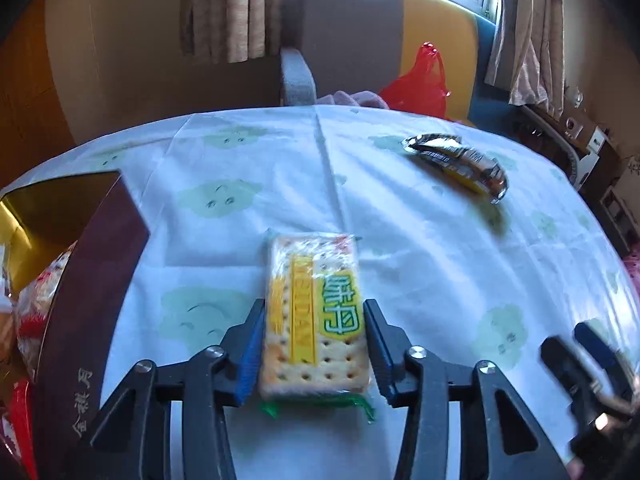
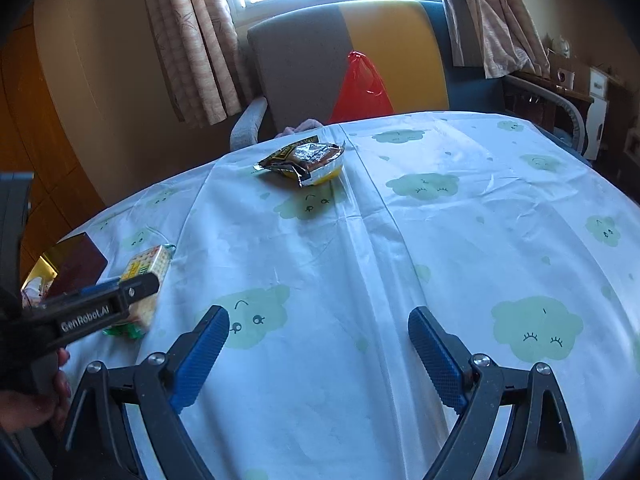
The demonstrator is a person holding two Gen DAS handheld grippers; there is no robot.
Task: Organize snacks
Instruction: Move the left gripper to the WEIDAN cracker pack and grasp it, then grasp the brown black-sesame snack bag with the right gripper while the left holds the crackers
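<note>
left gripper (image 1: 314, 344): jaws straddle the cracker pack (image 1: 314, 312) lying on the surface (image 1: 420, 248); left pad touching, right pad apart
right gripper (image 2: 318, 354): jaws wide, nothing held
risk: slippery wrapper may be squeezed out, or crackers cracked

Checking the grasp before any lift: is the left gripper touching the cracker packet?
Cannot tell. In the left wrist view, the left gripper straddles the cracker packet, but neither side shows plain contact or gap.

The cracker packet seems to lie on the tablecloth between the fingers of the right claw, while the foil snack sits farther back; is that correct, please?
Not quite: the cracker packet lies between the fingers of the left claw, as the left wrist view shows. The right claw is open over bare tablecloth. The foil snack does sit farther back.
</note>
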